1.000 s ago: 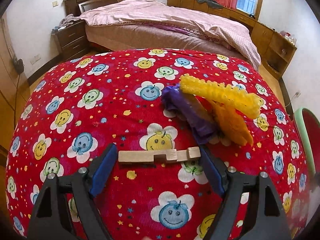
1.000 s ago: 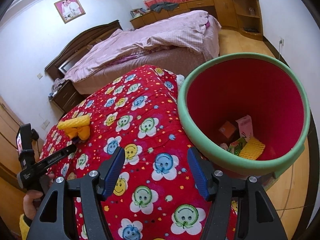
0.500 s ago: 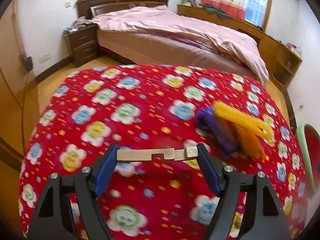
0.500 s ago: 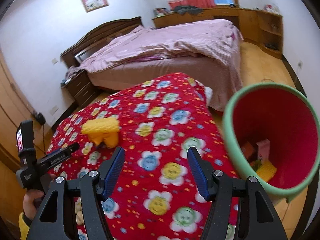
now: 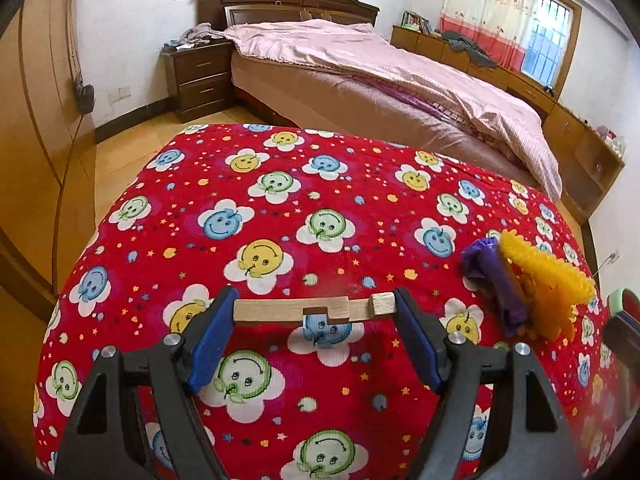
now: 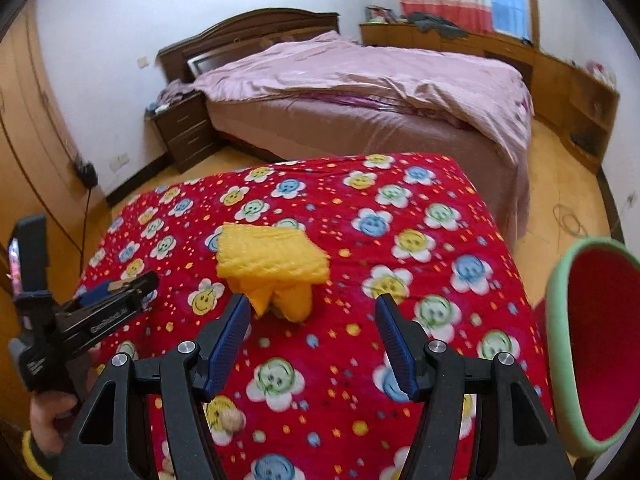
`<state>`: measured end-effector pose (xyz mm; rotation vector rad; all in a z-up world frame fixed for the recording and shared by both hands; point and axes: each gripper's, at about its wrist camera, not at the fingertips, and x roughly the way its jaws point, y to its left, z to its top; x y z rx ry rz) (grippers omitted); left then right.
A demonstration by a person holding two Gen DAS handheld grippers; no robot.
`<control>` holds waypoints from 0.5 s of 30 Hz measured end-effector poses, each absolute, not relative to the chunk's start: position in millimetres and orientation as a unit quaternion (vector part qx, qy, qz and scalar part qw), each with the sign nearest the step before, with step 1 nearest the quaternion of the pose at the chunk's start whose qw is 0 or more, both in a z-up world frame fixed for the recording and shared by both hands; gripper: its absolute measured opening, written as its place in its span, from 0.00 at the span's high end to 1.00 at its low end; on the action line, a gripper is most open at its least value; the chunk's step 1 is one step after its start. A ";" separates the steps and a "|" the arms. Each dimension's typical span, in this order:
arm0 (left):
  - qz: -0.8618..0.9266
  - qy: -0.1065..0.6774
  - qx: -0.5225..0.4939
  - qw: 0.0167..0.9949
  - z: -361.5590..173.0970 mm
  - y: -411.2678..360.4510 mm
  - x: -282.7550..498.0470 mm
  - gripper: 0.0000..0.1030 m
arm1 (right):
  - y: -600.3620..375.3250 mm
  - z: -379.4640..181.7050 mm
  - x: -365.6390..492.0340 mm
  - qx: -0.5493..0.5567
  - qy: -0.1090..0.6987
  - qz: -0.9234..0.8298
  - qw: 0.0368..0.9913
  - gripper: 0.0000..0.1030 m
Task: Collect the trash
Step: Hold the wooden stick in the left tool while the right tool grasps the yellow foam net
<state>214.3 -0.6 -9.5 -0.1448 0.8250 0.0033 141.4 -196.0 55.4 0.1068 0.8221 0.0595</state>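
Observation:
My left gripper (image 5: 314, 312) is shut on a notched wooden strip (image 5: 280, 311), held crosswise just above the red smiley-flower cloth (image 5: 280, 200). A yellow foam net (image 5: 548, 280) lies over a purple wrapper (image 5: 492, 276) at the right of that view. In the right wrist view the same yellow foam net (image 6: 272, 258) sits just beyond my right gripper (image 6: 312, 300), which stands open with nothing pressed between its pads. The left gripper (image 6: 120, 286) shows at the left, held by a hand (image 6: 52, 420).
A red bin with a green rim (image 6: 560, 280) stands off the table's right side; its rim (image 5: 616, 294) also peeks in at the left wrist view's edge. A small tan lump (image 6: 232, 420) lies on the cloth near me. A bed (image 6: 360, 92) and nightstand (image 6: 184, 128) stand beyond.
Both grippers swung left. The bin slid from the middle to the right edge of the right wrist view, and the yellow net came up in front of the right gripper. The left still holds the strip.

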 end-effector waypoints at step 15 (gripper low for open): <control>-0.009 0.401 -0.079 0.913 -12.1 -0.2 214.5 0.25 | -160.2 44.9 183.9 0.008 0.400 0.083 0.913 0.47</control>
